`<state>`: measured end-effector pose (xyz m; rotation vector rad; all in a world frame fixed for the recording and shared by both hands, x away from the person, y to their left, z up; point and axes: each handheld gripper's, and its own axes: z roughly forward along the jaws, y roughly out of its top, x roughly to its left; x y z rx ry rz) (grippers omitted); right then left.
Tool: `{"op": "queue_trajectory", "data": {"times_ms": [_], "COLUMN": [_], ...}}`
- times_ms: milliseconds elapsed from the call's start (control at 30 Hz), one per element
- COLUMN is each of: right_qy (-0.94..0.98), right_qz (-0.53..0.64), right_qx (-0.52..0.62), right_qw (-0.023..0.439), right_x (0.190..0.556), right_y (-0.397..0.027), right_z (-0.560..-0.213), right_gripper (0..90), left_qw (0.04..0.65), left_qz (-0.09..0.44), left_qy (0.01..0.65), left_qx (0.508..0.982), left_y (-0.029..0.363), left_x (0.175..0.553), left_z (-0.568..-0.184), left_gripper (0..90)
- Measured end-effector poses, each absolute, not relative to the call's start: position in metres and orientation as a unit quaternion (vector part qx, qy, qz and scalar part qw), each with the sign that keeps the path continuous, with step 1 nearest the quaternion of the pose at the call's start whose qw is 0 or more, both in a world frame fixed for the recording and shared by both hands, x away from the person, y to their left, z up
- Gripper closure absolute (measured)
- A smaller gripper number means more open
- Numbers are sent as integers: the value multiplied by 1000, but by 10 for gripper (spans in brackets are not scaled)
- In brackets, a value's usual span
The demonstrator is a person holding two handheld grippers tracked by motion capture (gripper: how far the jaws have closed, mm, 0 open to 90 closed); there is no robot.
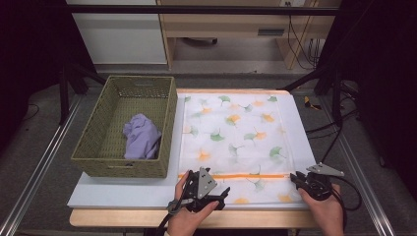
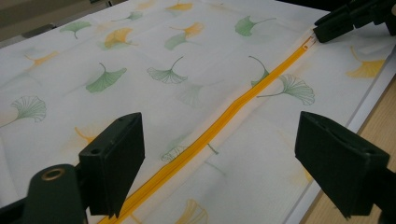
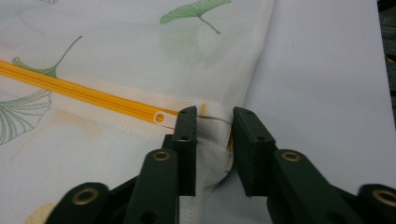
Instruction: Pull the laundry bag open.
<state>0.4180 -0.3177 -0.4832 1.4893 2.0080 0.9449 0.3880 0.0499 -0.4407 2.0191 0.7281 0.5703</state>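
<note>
A white mesh bag [image 1: 231, 142] with printed leaves is lying flat on the tabletop [image 1: 123, 194], beside a woven basket [image 1: 98, 147] that is holding a purple cloth [image 1: 141, 136]. The orange zipper [image 2: 224, 116] is running along the near edge of the bag. The right gripper [image 3: 212, 140] is sitting at the bag's near right corner, its jaws pinching a fold of the fabric just beside the zipper pull [image 3: 161, 117]. The left gripper [image 2: 219, 154] is hovering at the left end of the zipper, its jaws spread wide on both sides of the zipper and not touching it.
</note>
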Motion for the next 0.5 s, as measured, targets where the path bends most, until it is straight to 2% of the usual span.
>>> {"op": "queue_trajectory", "data": {"times_ms": [133,500], "right_qy": [741,710], "right_qz": [328,411], "right_qx": [536,515], "right_qw": [236,249], "right_x": [419,412], "right_y": [-311,-319], "right_z": [-480,-457], "right_gripper": [839,847], "left_qw": [437,452], "left_qz": [230,225], "left_qy": [288,278], "left_qx": [821,817], "left_y": [49,40], "left_x": [388,389], "left_z": [-442,-438], "left_gripper": [185,317]}}
